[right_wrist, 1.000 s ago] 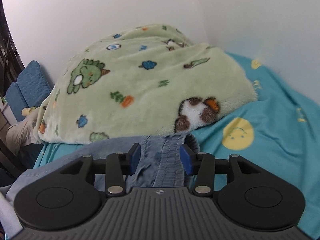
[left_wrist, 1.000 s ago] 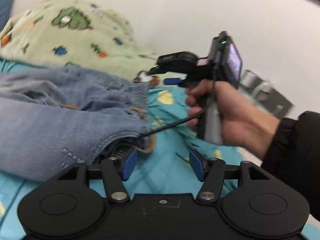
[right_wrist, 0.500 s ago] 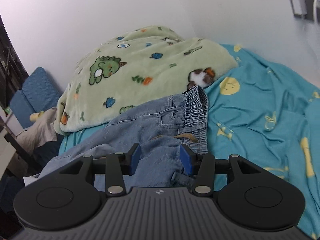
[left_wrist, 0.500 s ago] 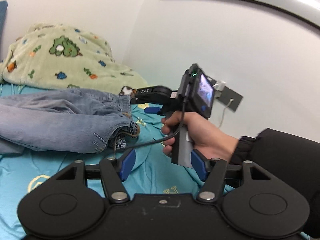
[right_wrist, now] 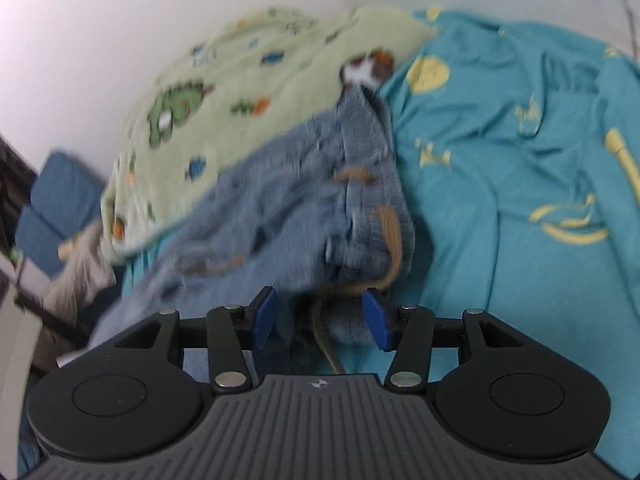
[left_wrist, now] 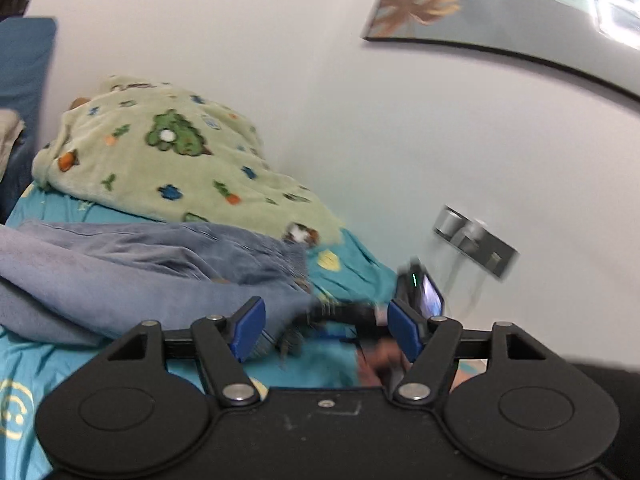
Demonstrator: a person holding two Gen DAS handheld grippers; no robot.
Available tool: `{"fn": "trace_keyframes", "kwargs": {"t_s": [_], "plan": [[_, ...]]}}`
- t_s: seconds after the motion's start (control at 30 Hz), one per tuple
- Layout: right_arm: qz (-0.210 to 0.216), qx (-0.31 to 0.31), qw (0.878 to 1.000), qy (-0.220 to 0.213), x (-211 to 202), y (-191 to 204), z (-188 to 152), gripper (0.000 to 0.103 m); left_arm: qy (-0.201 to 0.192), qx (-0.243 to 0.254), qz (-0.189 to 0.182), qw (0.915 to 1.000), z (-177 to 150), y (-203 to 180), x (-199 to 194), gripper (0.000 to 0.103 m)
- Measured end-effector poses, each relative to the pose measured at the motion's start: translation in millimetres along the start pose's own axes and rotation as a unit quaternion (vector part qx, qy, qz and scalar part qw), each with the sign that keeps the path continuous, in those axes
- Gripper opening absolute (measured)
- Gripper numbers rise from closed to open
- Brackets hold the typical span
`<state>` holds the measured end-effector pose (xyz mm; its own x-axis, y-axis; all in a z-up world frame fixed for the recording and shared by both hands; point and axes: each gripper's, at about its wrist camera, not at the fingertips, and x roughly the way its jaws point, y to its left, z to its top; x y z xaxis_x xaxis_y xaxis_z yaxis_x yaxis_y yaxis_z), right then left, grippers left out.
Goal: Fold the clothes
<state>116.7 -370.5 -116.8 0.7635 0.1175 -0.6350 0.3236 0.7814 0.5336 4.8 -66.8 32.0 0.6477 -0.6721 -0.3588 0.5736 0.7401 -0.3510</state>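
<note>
Blue jeans (right_wrist: pixel 280 200) lie crumpled on the teal bed sheet (right_wrist: pixel 520 160), their elastic waistband and brown drawstring (right_wrist: pixel 390 240) nearest to me. My right gripper (right_wrist: pixel 320 320) stands open low over that waist end; cloth and drawstring lie between the blue pads, which do not press on them. In the left wrist view the jeans (left_wrist: pixel 140 272) stretch off to the left. My left gripper (left_wrist: pixel 326 330) is opening just past their waist edge, with nothing gripped. Behind its right pad, blurred, show a hand and the screen (left_wrist: pixel 430 294) of the other hand-held device.
A green fleece blanket (left_wrist: pixel 168 168) with dinosaur prints is heaped against the white wall behind the jeans. A wall socket plate (left_wrist: pixel 476 240) and a framed picture (left_wrist: pixel 500 12) hang at the right. A blue cushion (right_wrist: pixel 52 200) and grey cloth lie off the bed's left side.
My right gripper has dropped and tilted toward the jeans' waist, which now reaches between its pads. The left view has lifted and swung; the hand with the other device sank behind the left pads, which widened.
</note>
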Motion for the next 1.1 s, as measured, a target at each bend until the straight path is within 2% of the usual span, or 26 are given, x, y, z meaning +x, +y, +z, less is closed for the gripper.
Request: {"fn": "trace_keyframes", "kwargs": {"t_s": [0.03,0.13,0.23,0.3,0.43,0.53,0.6,0.73,0.97,1.07,1.1], "plan": [[-0.011,-0.032,0.999,0.026,10,4,-3,0.047,-0.004,-0.012,0.01,0.9999,3,9,9,0.065],[-0.039,-0.093,0.994,0.043,30,11,-11,0.045,-0.009,-0.051,0.038,0.9979,6,42,28,0.065],[-0.036,-0.1,0.994,0.021,41,5,-7,0.048,-0.016,-0.079,0.071,0.9942,1,73,39,0.065],[-0.033,-0.109,0.994,0.007,47,3,-1,0.058,-0.021,-0.088,0.102,0.9907,-5,92,43,0.065],[-0.009,-0.1,0.995,-0.006,60,-5,10,0.062,-0.01,-0.136,0.114,0.984,-10,128,53,0.065],[0.013,-0.09,0.995,-0.036,61,-9,21,0.063,-0.01,-0.132,0.124,0.9833,-11,137,57,0.065],[0.041,-0.072,0.995,-0.056,55,-10,26,0.057,-0.009,-0.122,0.126,0.9844,-12,139,59,0.065],[0.08,-0.068,0.991,-0.081,39,0,31,0.053,-0.01,-0.112,0.121,0.9863,-14,136,60,0.065],[0.098,-0.056,0.989,-0.094,-6,11,34,0.047,-0.032,-0.13,0.116,0.9842,-9,134,45,0.065],[0.086,-0.071,0.991,-0.067,-25,16,31,0.041,-0.042,-0.141,0.116,0.9823,-6,132,37,0.065],[0.081,-0.082,0.992,-0.053,-31,19,29,0.01,-0.045,-0.145,0.116,0.9817,-5,131,34,0.065]]}}
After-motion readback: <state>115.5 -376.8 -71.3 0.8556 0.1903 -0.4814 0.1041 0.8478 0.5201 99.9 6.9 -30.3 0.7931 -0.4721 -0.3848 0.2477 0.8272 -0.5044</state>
